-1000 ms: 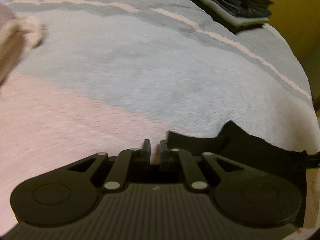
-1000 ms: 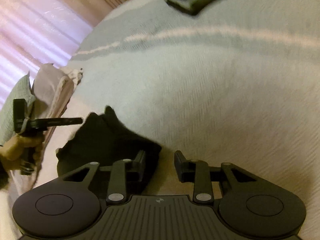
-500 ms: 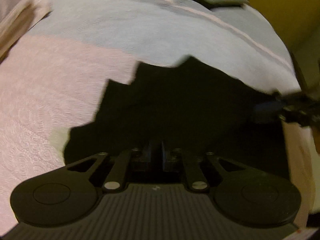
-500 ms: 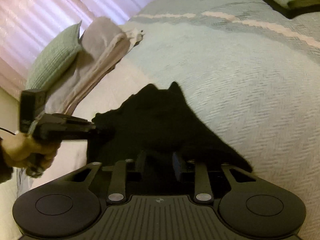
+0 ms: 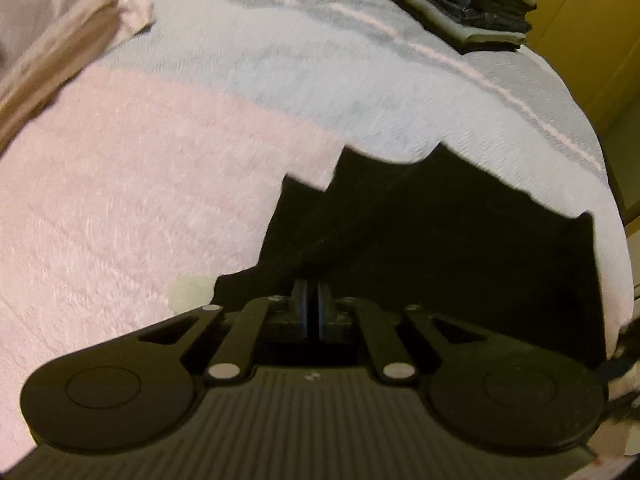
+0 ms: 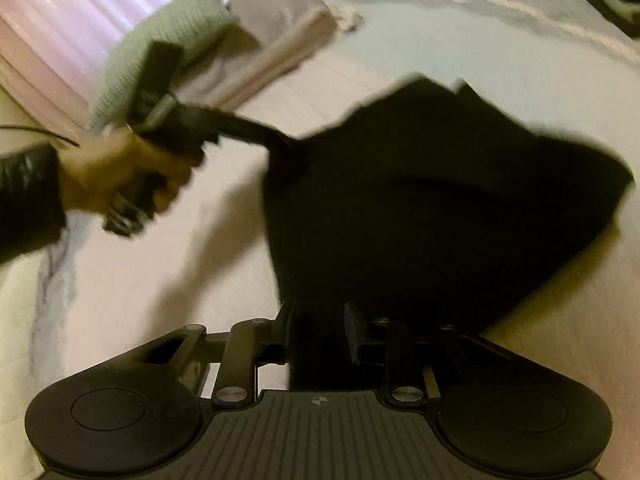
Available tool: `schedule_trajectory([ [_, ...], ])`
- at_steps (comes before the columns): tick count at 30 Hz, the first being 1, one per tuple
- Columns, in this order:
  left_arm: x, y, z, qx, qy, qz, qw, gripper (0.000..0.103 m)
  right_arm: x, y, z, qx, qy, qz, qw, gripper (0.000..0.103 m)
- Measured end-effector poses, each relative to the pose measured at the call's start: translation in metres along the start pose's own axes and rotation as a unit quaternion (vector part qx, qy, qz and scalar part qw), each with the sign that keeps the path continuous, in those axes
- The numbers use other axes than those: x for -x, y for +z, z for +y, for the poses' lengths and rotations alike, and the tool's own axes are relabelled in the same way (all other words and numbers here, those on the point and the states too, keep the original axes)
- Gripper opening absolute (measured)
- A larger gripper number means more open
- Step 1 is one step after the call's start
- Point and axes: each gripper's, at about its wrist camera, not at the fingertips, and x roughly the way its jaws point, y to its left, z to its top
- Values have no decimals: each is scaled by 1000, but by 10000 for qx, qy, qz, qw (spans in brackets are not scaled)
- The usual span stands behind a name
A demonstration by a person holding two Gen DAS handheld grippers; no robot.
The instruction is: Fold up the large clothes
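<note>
A bed [image 5: 168, 208] is filling both views, its cover running from a pale pink band into grey-blue with thin pink stripes. A stack of folded clothes [image 5: 464, 4] is sitting at the far corner near a yellowish cupboard door [image 5: 592, 32], and pillows [image 6: 224, 52] are leaning against the pink curtain [image 6: 76, 12] at the head end.

The black garment [image 5: 432, 248] is lying across the near edge of the bed, bunched and creased, stretching between the two tools.

The left tool [image 5: 313, 304] is pinching the garment's edge, its jaws pressed almost together on the cloth. In the right wrist view a hand [image 6: 120, 176] in a dark sleeve [image 6: 24, 196] is gripping that tool's handle.

The right tool [image 6: 320, 328] is sitting at the garment's near edge with its jaws opening; black cloth is lying between them, but the motion blur is hiding whether the pads are pressing on it.
</note>
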Motion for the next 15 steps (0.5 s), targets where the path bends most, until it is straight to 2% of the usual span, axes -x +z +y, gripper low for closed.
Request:
schedule_trajectory([
  [3,-4,-3,3,-39,-51,-54,10000,4,11,-13,-8,-105,-147,-41,9998,24],
  [5,0,-3,3,-77,-54,-86,9999,5,22,-13,3,-25,-509,62,9987,28],
  [8,17,-5,-3,-206,47,-80,9997,8,48,-10,30,347,-891,-117,9953,53],
  [9,23,-7,-6,-304,80,-42,9995,10,50,-9,41,523,-1005,-136,9935,56],
  [12,41,-13,-17,-598,301,225,9975,11,44,-9,77,1169,-1459,-9,9824,57],
  [15,56,-20,-26,-783,507,466,9945,13,29,-9,99,1426,-1704,223,9748,57],
])
